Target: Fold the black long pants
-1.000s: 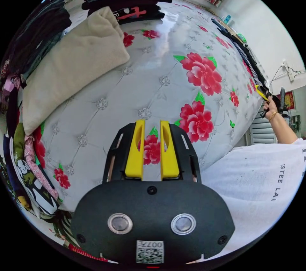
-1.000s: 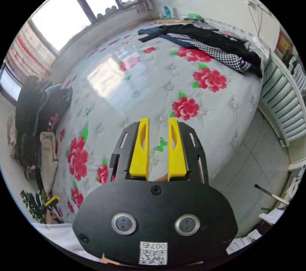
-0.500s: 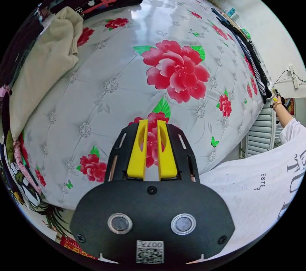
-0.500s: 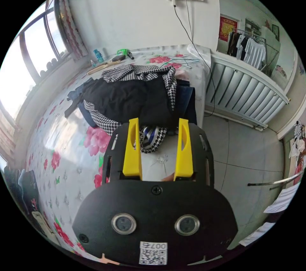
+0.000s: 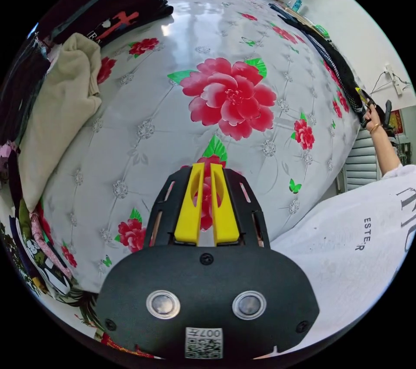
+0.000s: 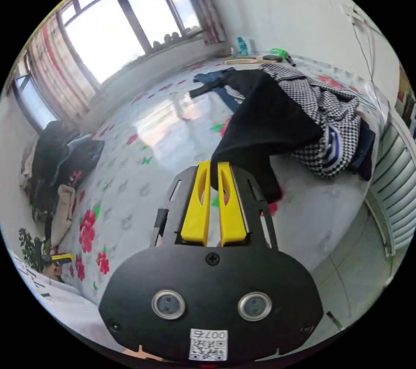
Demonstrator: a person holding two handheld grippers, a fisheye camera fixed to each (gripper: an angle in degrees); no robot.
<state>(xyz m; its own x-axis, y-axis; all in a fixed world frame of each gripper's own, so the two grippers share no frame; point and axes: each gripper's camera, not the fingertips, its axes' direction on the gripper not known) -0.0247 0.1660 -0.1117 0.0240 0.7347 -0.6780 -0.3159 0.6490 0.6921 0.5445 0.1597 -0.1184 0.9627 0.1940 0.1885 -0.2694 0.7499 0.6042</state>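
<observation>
The black pants (image 6: pixel 264 126) rise in a peak from a clothes pile at the bed's far corner. My right gripper (image 6: pixel 213 165) is shut on their near edge and holds them off the flowered sheet (image 6: pixel 143 178). The rest of the pants still lies on a checked garment (image 6: pixel 320 100). In the left gripper view, that same gripper (image 5: pixel 368 104) shows small at the pile, in a person's hand. My left gripper (image 5: pixel 206 166) hovers shut and empty above the sheet (image 5: pixel 143 126), far from the pile; the right gripper view catches it (image 6: pixel 60 259) at the bed's near corner.
A folded beige garment (image 5: pixel 60 113) and a stack of dark folded clothes (image 5: pixel 117 9) sit along one side of the bed. A radiator (image 6: pixel 398 204) stands past the pile. Windows (image 6: pixel 117 35) run along the far wall. The person's white shirt (image 5: pixel 355 247) is beside me.
My right gripper, open over the pile half a second ago, has closed on the black pants and pulled them up and away. The left jaws have narrowed.
</observation>
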